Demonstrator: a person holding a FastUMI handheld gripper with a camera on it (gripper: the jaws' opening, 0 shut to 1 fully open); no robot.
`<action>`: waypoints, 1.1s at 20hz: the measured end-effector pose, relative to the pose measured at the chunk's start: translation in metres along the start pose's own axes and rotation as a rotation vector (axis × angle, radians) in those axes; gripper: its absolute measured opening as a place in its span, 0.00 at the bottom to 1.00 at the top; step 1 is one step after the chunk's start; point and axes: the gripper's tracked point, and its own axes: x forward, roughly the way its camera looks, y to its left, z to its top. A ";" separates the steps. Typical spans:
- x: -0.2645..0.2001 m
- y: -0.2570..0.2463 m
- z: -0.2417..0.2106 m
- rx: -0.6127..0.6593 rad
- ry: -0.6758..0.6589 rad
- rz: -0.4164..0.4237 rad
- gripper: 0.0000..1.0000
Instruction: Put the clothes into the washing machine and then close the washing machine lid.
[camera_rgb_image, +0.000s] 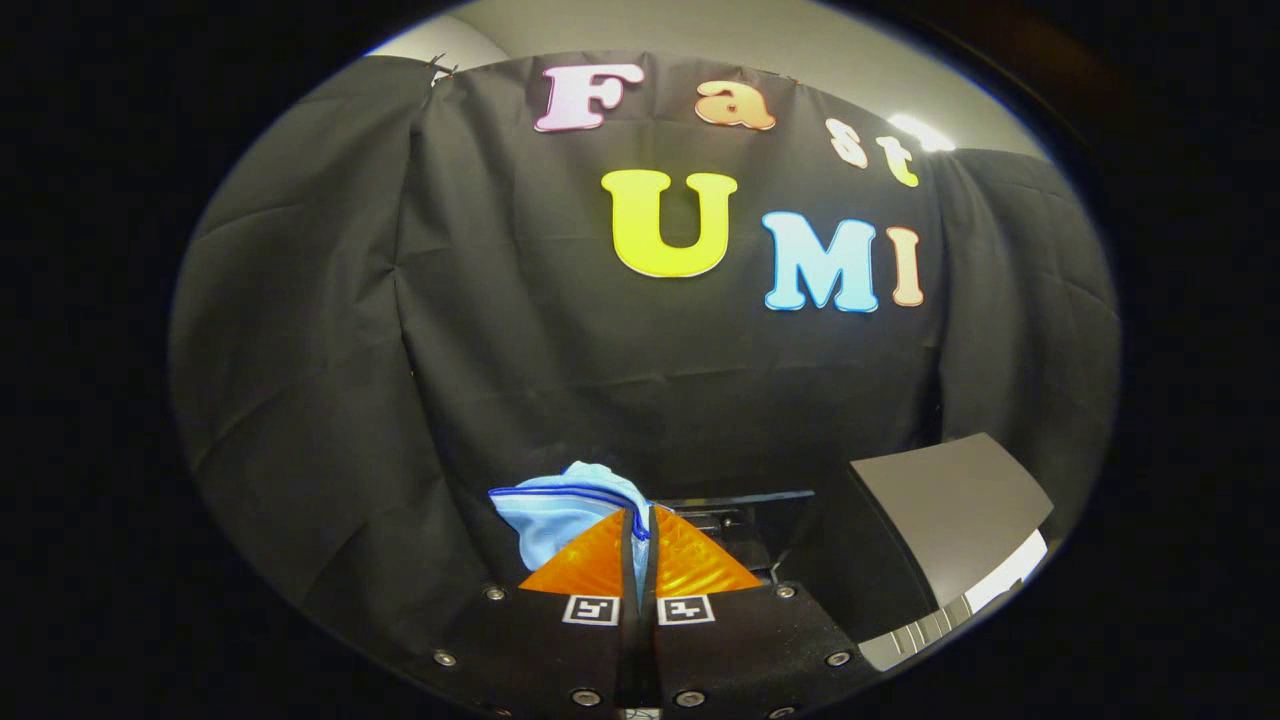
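Soft, crumpled light-blue cloth with dark-blue piping, pinched tight between the nearly closed gripper fingers, grey washing-machine lid raised beyond.

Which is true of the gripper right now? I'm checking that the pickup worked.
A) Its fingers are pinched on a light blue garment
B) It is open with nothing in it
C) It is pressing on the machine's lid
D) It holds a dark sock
A: the gripper has its fingers closed together with the light blue garment caught between them and bunched just ahead.

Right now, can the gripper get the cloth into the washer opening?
Probably yes. The gripper has its jaws shut on the light blue cloth, the lid stands raised to the right, and the dark opening just beyond looks unobstructed.
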 end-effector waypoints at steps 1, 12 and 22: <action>0.007 0.000 -0.008 0.005 0.006 0.004 0.00; 0.081 -0.035 -0.169 0.050 0.221 -0.010 0.00; 0.111 -0.044 -0.281 0.011 0.434 -0.002 0.00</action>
